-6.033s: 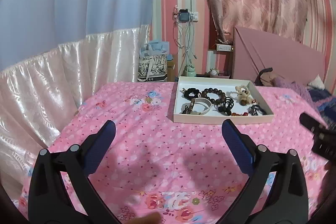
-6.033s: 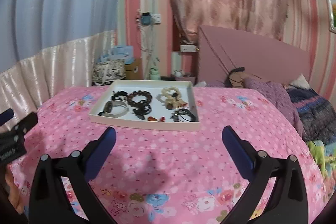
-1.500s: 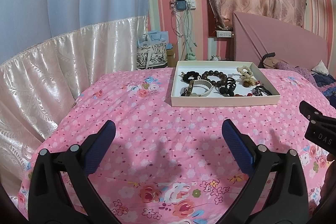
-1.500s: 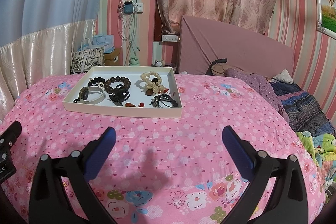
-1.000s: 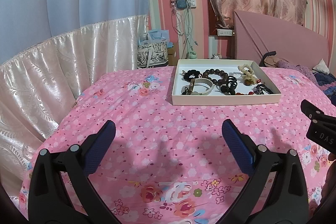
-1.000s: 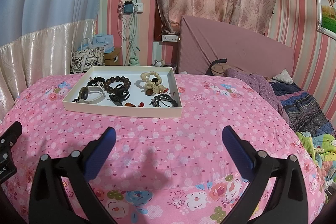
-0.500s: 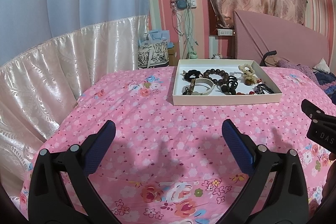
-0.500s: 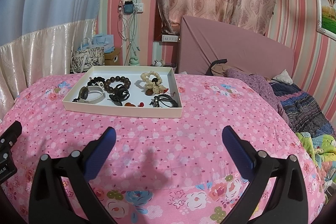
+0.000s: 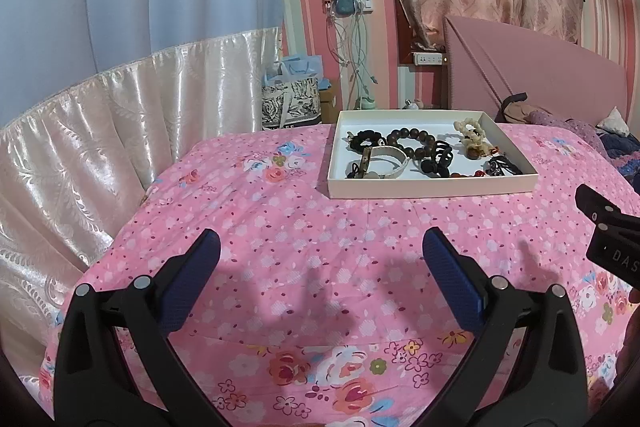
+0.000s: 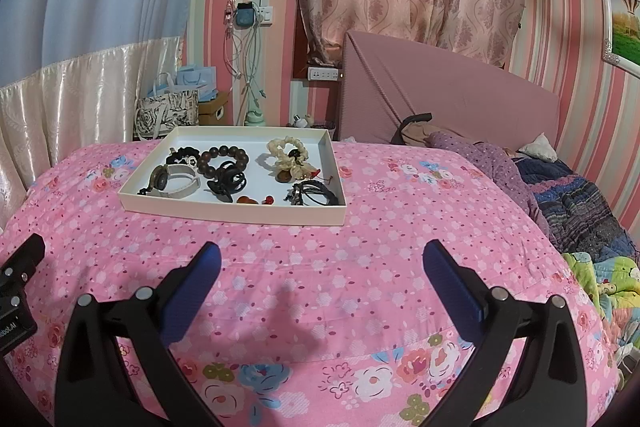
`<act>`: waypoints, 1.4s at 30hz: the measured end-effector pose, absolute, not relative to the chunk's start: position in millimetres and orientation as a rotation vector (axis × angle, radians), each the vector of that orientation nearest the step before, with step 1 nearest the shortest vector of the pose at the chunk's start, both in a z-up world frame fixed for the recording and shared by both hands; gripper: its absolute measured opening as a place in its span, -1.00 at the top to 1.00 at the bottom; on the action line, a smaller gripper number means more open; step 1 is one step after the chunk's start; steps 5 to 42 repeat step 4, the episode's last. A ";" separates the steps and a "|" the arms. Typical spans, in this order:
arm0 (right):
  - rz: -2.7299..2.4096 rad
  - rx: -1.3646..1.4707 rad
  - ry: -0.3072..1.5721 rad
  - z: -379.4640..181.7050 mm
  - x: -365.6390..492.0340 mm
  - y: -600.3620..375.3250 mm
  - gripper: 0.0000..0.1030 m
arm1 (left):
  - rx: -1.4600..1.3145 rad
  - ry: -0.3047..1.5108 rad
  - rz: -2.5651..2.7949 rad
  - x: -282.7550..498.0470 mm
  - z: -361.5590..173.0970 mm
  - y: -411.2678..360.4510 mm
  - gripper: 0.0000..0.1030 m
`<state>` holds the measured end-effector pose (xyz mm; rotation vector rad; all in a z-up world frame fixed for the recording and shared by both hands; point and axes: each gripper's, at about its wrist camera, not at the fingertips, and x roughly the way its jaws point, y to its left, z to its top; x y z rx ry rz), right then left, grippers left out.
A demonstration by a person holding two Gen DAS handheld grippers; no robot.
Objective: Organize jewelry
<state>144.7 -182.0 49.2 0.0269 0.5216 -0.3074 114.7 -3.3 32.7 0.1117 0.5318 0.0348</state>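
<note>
A shallow cream tray (image 9: 430, 189) (image 10: 232, 213) lies on the pink floral bedspread, ahead of both grippers. Inside it lie a dark wooden bead bracelet (image 9: 414, 141) (image 10: 224, 155), a white-strapped watch (image 9: 384, 163) (image 10: 176, 181), black hair ties (image 9: 438, 159) (image 10: 228, 183), a cream scrunchie (image 9: 472, 133) (image 10: 288, 155), small red pieces (image 10: 256, 201) and dark cords (image 10: 314, 195). My left gripper (image 9: 320, 251) hangs open over the bedspread, well short of the tray. My right gripper (image 10: 320, 263) is open too, nothing between its fingers, near the tray's front edge.
The bed's left edge drops to a shiny cream curtain (image 9: 100, 131). Bags (image 9: 292, 99) and hanging cables (image 9: 352, 39) stand behind the bed. A pink headboard (image 10: 440, 95), purple clothing (image 10: 488, 163) and a striped blanket (image 10: 580, 203) occupy the right side.
Over the six seconds both grippers drifted back and lower, so the tray looks flatter. In the last second almost nothing moved. Both stayed open.
</note>
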 end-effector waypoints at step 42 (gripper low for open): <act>-0.305 0.026 0.522 48.8 144.3 -182.9 -0.96 | 0.099 0.542 0.035 115.3 32.1 -2.4 -0.94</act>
